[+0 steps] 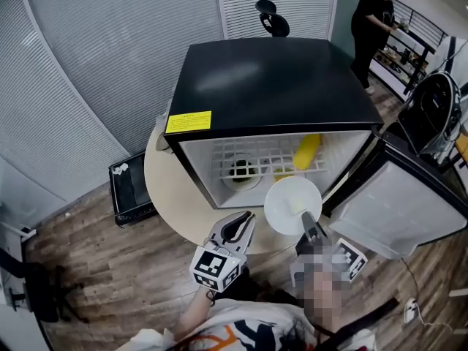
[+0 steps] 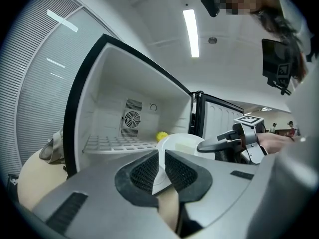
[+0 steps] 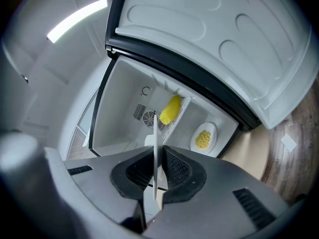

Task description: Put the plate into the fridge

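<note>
A white plate (image 1: 289,199) hangs just in front of the open black fridge (image 1: 270,79). My right gripper (image 1: 304,218) is shut on its near rim. In the right gripper view the plate (image 3: 155,133) stands edge-on between the pads of the gripper (image 3: 155,158), pointing into the white interior. My left gripper (image 1: 247,219) hovers to the plate's left, apart from it, with its jaws together and holding nothing. Past the left gripper (image 2: 160,156) in its own view I see the plate (image 2: 182,144). A yellow item (image 1: 307,151) lies on the wire shelf (image 1: 252,159).
The fridge door (image 1: 398,203) swings open to the right. Below the shelf sits a small plate of yellow food (image 3: 203,137). The fridge stands on a round beige table (image 1: 172,189). A black box (image 1: 131,189) lies on the floor at left. A person (image 1: 373,20) stands far back right.
</note>
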Available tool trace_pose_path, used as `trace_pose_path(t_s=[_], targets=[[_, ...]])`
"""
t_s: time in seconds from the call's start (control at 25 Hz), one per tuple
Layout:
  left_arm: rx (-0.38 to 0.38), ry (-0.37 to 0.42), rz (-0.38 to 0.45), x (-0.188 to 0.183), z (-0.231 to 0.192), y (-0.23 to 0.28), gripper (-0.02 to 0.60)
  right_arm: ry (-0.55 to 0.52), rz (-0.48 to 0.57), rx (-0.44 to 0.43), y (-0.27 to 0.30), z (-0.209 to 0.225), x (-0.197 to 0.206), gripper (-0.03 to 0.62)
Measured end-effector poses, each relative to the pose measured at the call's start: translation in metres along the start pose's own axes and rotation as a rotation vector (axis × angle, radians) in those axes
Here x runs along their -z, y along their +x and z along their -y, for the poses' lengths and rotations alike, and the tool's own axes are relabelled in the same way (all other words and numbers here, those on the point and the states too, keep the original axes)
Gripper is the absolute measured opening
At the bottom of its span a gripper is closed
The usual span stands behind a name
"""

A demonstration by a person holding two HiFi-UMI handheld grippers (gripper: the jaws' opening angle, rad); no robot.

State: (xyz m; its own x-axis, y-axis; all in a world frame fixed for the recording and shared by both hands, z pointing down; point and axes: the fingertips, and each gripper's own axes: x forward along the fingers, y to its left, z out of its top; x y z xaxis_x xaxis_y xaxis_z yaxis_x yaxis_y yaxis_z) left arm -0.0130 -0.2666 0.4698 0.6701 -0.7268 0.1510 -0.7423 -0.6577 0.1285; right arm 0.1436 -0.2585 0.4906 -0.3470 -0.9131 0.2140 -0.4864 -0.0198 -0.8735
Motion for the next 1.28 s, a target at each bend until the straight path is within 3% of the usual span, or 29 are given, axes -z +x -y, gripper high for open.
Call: trace_pose_path(t_s=[0.56,1.08,1.28], targets=[[0.038,0.008,0.012,-0.010,-0.026,-0.001,0.048,-0.011,0.031,-0.038,0.069,-0.041,-0.012,0.031],[0.041,-0.004,0.020,-0.012,-0.055,-0.003,0.048,0.074,0.053,-0.060,0.142,-0.054,-0.008,0.031],[0.053,-0.007,0.021,-0.012,-0.058,-0.001,0.048,0.060,0.090,0.002,0.150,-0.040,-0.012,0.031]])
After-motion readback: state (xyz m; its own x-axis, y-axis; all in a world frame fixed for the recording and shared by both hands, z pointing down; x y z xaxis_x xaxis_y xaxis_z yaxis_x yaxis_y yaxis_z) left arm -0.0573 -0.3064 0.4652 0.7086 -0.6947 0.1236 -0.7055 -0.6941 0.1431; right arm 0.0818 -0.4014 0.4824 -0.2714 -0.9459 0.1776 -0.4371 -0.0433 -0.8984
